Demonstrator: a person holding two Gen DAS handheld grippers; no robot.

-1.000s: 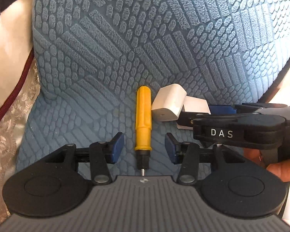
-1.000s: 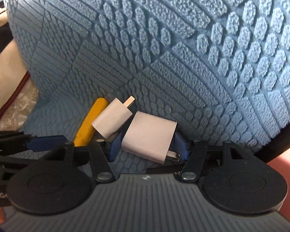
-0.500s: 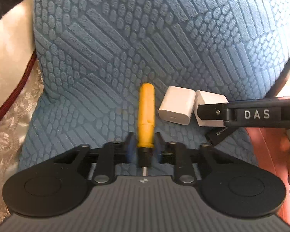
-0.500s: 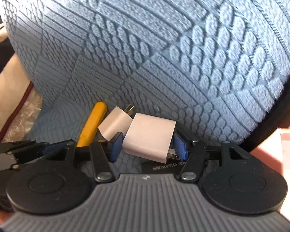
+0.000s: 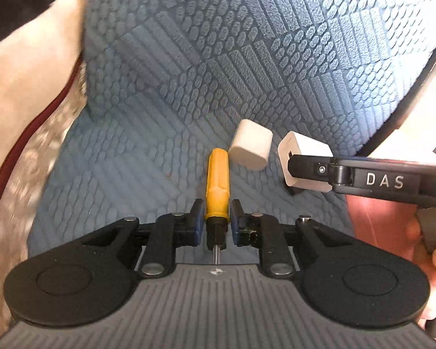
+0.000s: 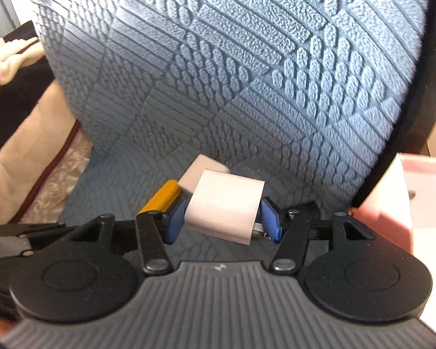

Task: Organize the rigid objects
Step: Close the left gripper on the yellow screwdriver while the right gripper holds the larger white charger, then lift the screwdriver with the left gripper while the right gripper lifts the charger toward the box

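My jaws pinch light, stiff things: left gripper [image 5: 216, 223] clamps the yellow screwdriver [image 5: 217, 184] low on its handle, right gripper [image 6: 222, 221] squeezes the slick white charger [image 6: 225, 205] across its flat sides.

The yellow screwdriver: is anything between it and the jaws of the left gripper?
No. The left gripper is shut directly on the yellow screwdriver, low on its handle. The nearest white charger lies just beyond its far end.

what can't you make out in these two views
- Second white charger: right wrist view, blurred and mostly hidden behind the held white charger.
- Yellow screwdriver: right wrist view shows only part of its handle, the rest behind the gripper's finger.
- Pink object: right wrist view, cut off by the right edge; unclear what it is.
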